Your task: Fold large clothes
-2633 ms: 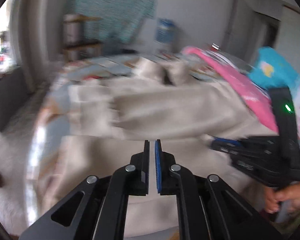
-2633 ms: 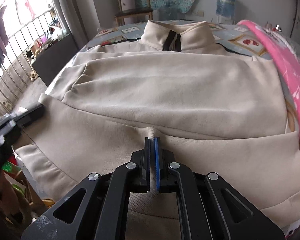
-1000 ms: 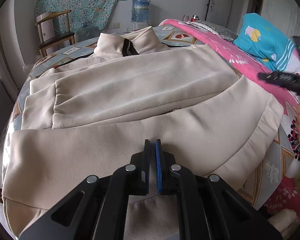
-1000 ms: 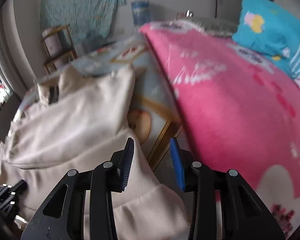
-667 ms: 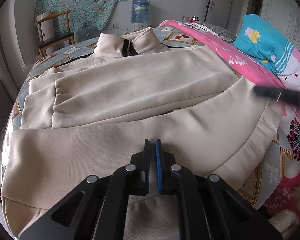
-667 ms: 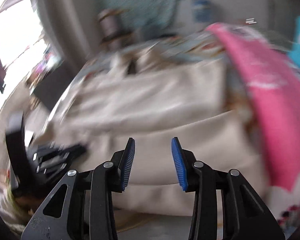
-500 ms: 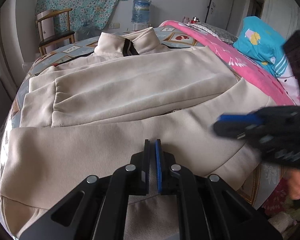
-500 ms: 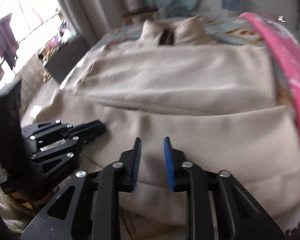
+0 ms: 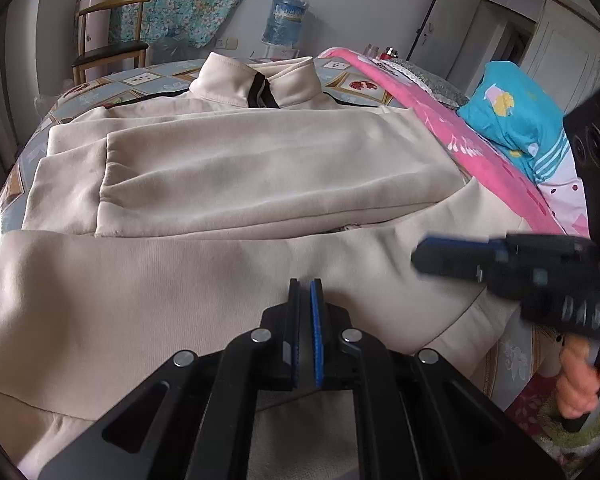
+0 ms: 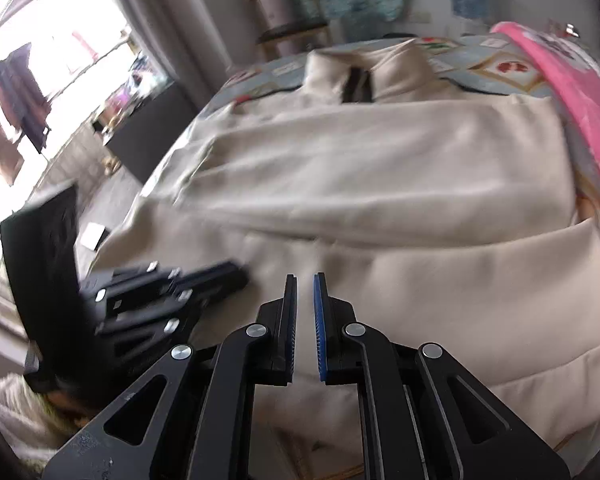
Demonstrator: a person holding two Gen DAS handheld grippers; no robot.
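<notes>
Jacket (image 9: 260, 168) lies spread across the bed (image 9: 148, 76), collar at twelve o'clock, both sleeves already crossed over the chest — the body fold is left, I'd judge. Left gripper (image 9: 305, 292) sits at six o'clock, jaws together; whether hem cloth is pinched I cannot tell. Right gripper (image 10: 305, 286) at three o'clock has just been closing, a slim gap left, nothing between — its view is blurred.

Bright daylight, fisheye warp, motion blur
</notes>
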